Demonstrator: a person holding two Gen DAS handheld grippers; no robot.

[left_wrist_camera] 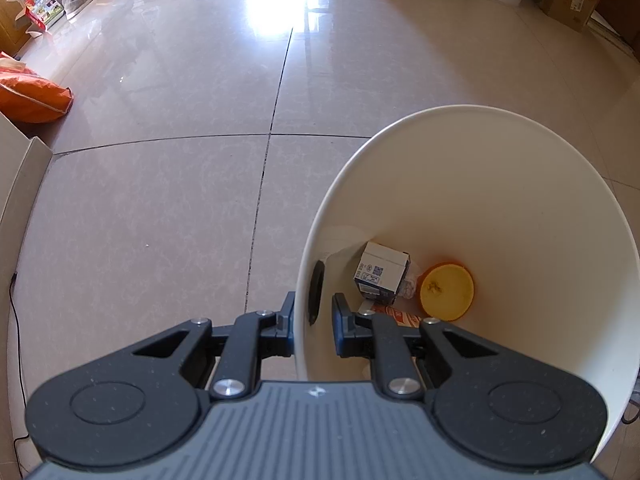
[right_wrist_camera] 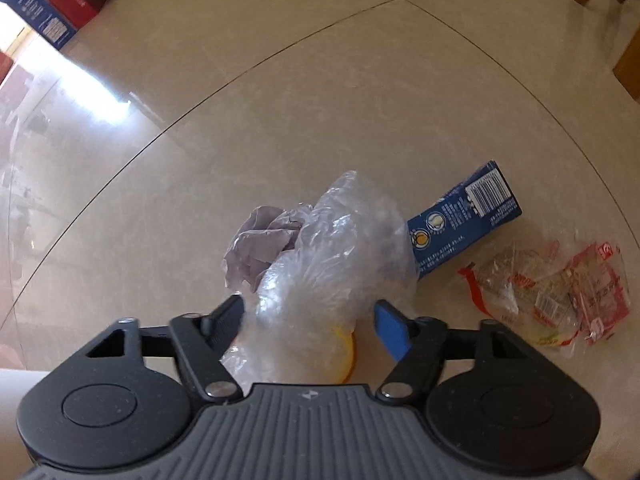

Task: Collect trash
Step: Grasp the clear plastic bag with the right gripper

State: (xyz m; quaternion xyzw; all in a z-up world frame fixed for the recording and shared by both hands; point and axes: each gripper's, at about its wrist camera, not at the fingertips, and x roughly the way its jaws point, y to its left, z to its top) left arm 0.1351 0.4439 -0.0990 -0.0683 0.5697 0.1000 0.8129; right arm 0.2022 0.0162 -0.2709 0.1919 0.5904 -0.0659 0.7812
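Two grippers are at work around a white bin standing on the tiled floor. Left gripper is clamped on the bin's near wall, one finger outside and one inside the rim. Deep inside the bin lie a small blue-and-white carton, a yellow round lid-like piece beside it, and a red-printed wrapper closer to the gripped wall. Right gripper points down at the floor with its jaws parted, a crumpled clear plastic bag sitting between them; whether the pads actually press on it cannot be told. Just behind that bag is a wad of greyish paper, and to the bag's right a blue box with a barcode, then a clear red-printed wrapper farther right. An orange bag lies well away from the bin.
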